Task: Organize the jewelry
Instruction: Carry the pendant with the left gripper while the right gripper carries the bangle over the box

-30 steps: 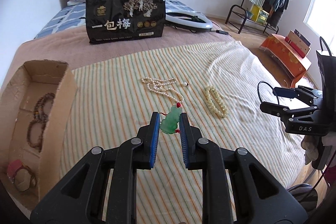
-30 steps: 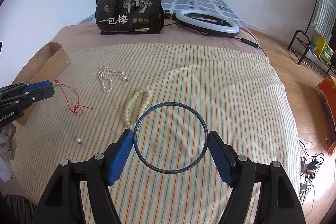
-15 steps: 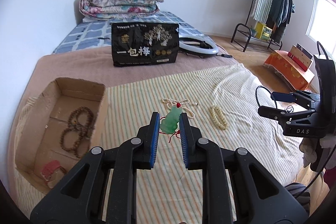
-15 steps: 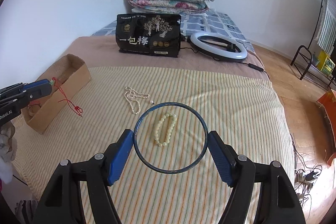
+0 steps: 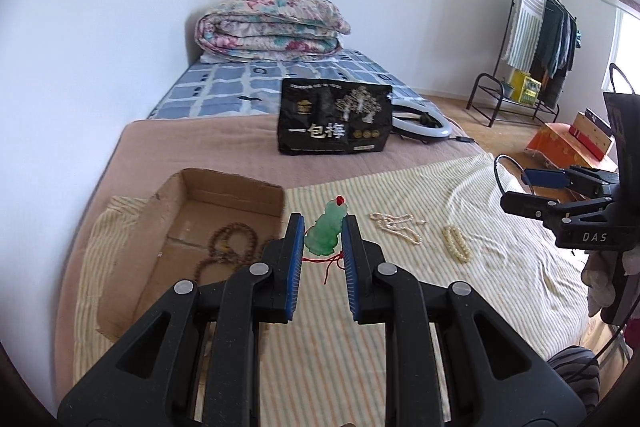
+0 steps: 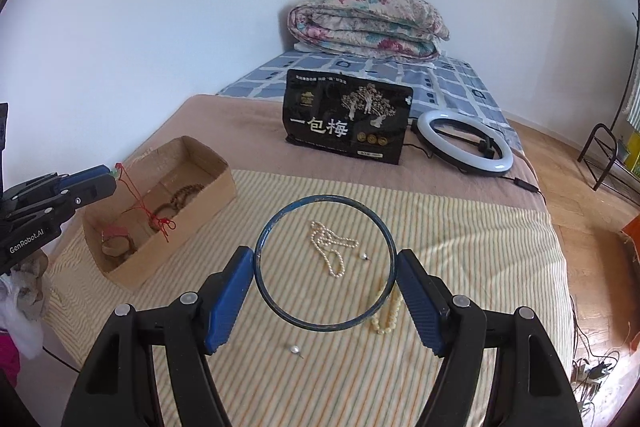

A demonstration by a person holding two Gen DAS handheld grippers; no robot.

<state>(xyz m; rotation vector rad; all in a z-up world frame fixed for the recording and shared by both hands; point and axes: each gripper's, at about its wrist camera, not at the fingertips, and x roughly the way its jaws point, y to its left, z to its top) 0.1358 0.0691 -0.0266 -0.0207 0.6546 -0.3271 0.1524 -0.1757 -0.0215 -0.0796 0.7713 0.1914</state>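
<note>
Cardboard box lies left of pearl necklace.

The black bag lying ahead of both grippers reads "一包梅". The right gripper bears "DAS" on its body; the left gripper bears "GenRobot.AI".

I note translucent glossy green stone pendant on red cord; thin dark bangle, metallic-looking, scuffed. Matt corrugated cardboard box at 10 o'clock. Striped woven cloth sheet; glossy pearl strand.
</note>
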